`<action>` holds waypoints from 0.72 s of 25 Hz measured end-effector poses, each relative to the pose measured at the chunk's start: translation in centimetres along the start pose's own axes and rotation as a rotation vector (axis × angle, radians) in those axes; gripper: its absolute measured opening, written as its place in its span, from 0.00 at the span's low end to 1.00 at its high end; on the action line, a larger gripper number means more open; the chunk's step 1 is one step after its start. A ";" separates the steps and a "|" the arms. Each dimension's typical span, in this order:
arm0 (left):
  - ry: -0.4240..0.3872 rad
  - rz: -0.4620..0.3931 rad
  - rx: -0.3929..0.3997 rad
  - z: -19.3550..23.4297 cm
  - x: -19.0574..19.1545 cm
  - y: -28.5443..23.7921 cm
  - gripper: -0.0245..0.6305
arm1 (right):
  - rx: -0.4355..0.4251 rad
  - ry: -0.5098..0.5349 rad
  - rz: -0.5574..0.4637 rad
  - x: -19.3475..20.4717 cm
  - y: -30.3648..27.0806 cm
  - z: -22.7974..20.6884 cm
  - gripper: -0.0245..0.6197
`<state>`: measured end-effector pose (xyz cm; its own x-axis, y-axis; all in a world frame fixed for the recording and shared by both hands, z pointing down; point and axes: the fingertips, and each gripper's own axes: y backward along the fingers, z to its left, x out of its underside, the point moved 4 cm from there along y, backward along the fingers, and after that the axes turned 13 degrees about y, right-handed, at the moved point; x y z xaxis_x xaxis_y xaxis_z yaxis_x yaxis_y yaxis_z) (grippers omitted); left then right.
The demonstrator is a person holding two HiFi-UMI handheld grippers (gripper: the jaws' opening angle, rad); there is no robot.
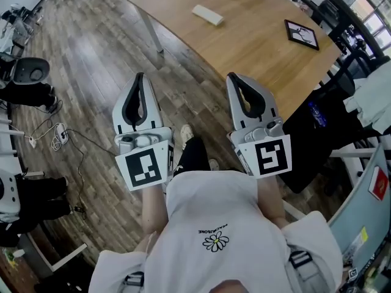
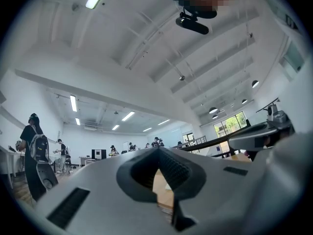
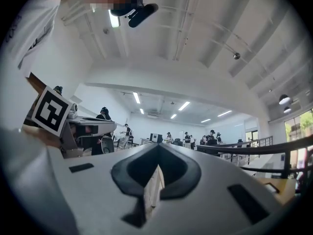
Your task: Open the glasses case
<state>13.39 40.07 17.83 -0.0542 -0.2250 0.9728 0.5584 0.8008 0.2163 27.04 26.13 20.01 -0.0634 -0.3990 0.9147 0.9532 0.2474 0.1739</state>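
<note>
A pale, flat glasses case [image 1: 208, 14] lies closed on the far part of the wooden table [image 1: 256, 47]. My two grippers are held side by side above the wooden floor, short of the table and well away from the case. My left gripper [image 1: 140, 77] is shut and holds nothing. The right gripper [image 1: 234, 77] is shut and empty too. In the left gripper view the left gripper [image 2: 157, 150] has its jaws together, and a strip of tabletop shows through the notch. In the right gripper view the right gripper [image 3: 158, 147] likewise stands with its jaws together.
A black-framed flat item [image 1: 301, 33] lies at the table's right end. A dark chair [image 1: 317, 118] stands at the right, by the table's corner. Cables and a power strip [image 1: 59, 133] lie on the floor at left. Several people [image 2: 35, 153] stand farther off in the room.
</note>
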 end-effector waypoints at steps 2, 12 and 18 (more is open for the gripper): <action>-0.001 -0.005 -0.003 0.7 0.6 -1.5 0.06 | 0.003 0.010 0.008 0.8 -1.7 -0.7 0.05; 0.027 -0.059 0.042 7.2 4.5 -15.8 0.06 | 0.073 0.046 0.061 6.2 -14.3 -4.9 0.05; -0.002 0.008 0.133 9.6 7.7 -28.1 0.06 | 0.048 0.064 0.072 8.4 -23.8 -7.8 0.05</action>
<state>-10.66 21.18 20.00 -0.0522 -0.2171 0.9748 0.4446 0.8690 0.2174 6.15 10.00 20.70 0.0250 -0.4341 0.9005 0.9392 0.3187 0.1276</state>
